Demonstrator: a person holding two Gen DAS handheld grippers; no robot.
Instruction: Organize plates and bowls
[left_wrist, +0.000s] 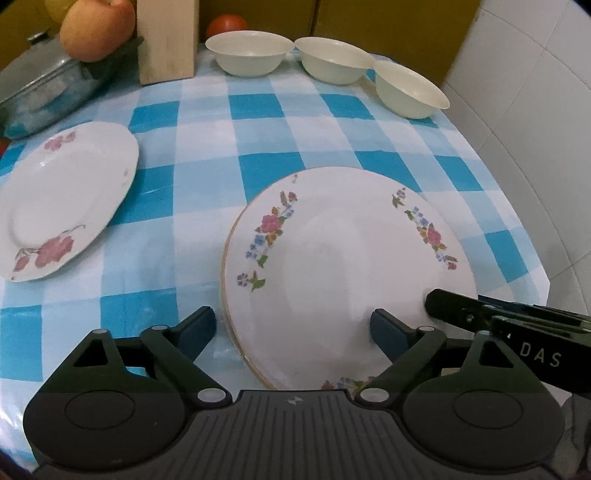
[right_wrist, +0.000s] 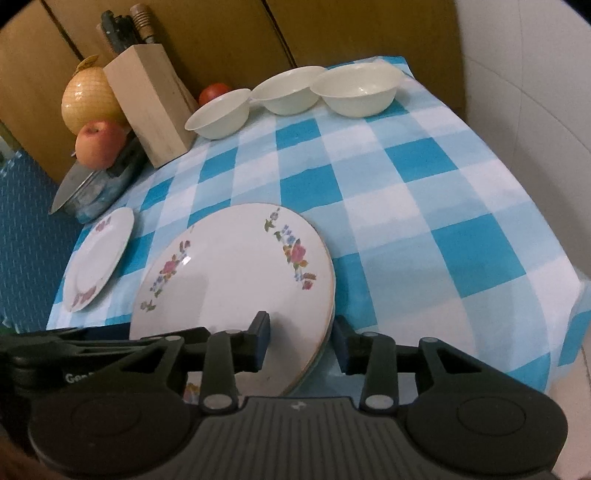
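A stack of floral plates (left_wrist: 351, 266) (right_wrist: 236, 273) with gold rims lies near the table's front edge. My left gripper (left_wrist: 291, 328) is open, its fingers straddling the stack's left rim. My right gripper (right_wrist: 301, 341) is open, its fingers either side of the stack's right rim; it also shows in the left wrist view (left_wrist: 480, 314). A smaller plate with pink flowers (left_wrist: 62, 199) (right_wrist: 98, 262) lies alone to the left. Three white bowls (left_wrist: 247, 51) (left_wrist: 332, 59) (left_wrist: 410, 88) stand in a row at the back, also in the right wrist view (right_wrist: 218, 114) (right_wrist: 288, 90) (right_wrist: 356, 88).
The blue checked tablecloth (left_wrist: 258, 129) (right_wrist: 424, 206) covers the table. A wooden knife block (left_wrist: 168, 37) (right_wrist: 151, 107), an apple (left_wrist: 96, 26) (right_wrist: 99, 144), a tomato (right_wrist: 214, 92), a netted yellow fruit (right_wrist: 90, 98) and a metal lidded pot (left_wrist: 48, 88) crowd the back left. A white tiled wall (left_wrist: 535, 129) is right.
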